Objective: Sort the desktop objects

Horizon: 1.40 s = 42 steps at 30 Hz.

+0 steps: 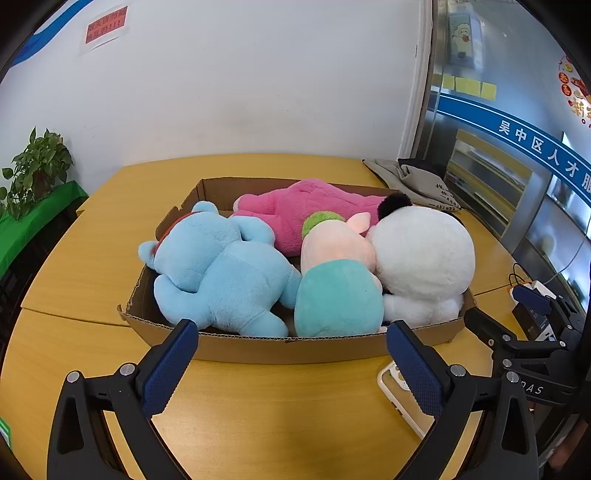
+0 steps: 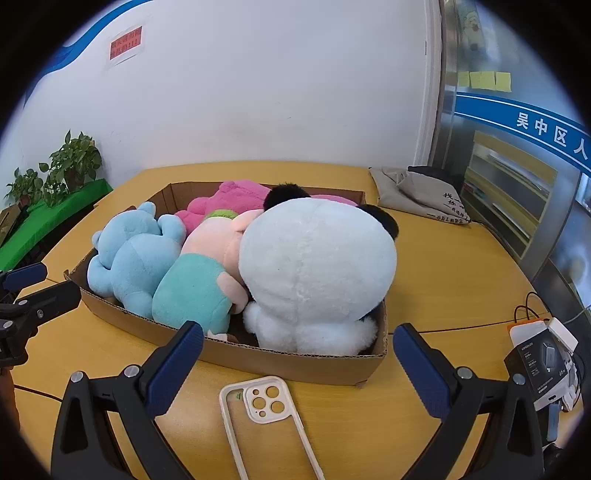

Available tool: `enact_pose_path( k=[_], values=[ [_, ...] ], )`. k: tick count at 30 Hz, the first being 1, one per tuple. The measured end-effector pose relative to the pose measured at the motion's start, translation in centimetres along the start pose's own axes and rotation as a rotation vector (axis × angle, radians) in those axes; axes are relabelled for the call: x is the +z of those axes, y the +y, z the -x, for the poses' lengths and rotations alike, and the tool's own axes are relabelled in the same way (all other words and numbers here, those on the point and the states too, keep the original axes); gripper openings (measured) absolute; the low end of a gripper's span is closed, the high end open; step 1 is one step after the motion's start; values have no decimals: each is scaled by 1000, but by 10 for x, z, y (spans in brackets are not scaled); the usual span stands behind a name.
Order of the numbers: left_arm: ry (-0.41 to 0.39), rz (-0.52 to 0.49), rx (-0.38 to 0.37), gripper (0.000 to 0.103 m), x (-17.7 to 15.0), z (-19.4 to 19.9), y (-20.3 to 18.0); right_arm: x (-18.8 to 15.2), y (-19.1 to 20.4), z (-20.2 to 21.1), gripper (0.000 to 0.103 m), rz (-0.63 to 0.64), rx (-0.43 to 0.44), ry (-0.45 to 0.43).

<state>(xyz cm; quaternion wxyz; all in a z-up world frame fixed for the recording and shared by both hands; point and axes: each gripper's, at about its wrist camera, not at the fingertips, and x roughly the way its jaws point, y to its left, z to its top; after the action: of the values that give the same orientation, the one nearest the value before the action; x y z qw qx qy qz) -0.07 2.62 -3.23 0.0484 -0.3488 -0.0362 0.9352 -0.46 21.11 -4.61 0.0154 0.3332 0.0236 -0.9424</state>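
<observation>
White wall [image 1: 240, 92], yellow wooden table [image 1: 258, 406], potted plant [image 1: 35, 170].

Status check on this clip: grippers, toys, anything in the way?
Left gripper and right gripper open, empty. Four plush toys in cardboard box. Phone case lies loose before box, under right gripper.

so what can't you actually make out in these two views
- Plush faces: the white plush and blue plush show only their backs in both views.
- Phone case: lower end cut off by the right wrist frame edge; in the left wrist view, the left hand-held gripper covers it.
- Red wall notice: text too blurred.
</observation>
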Motion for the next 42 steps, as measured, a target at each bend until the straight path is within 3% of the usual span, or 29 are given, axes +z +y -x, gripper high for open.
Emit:
enact_pose_path(
  k=[42],
  values=[
    [17, -7, -4, 103, -11, 2, -2, -6, 5, 1, 103, 14, 9, 19]
  ],
)
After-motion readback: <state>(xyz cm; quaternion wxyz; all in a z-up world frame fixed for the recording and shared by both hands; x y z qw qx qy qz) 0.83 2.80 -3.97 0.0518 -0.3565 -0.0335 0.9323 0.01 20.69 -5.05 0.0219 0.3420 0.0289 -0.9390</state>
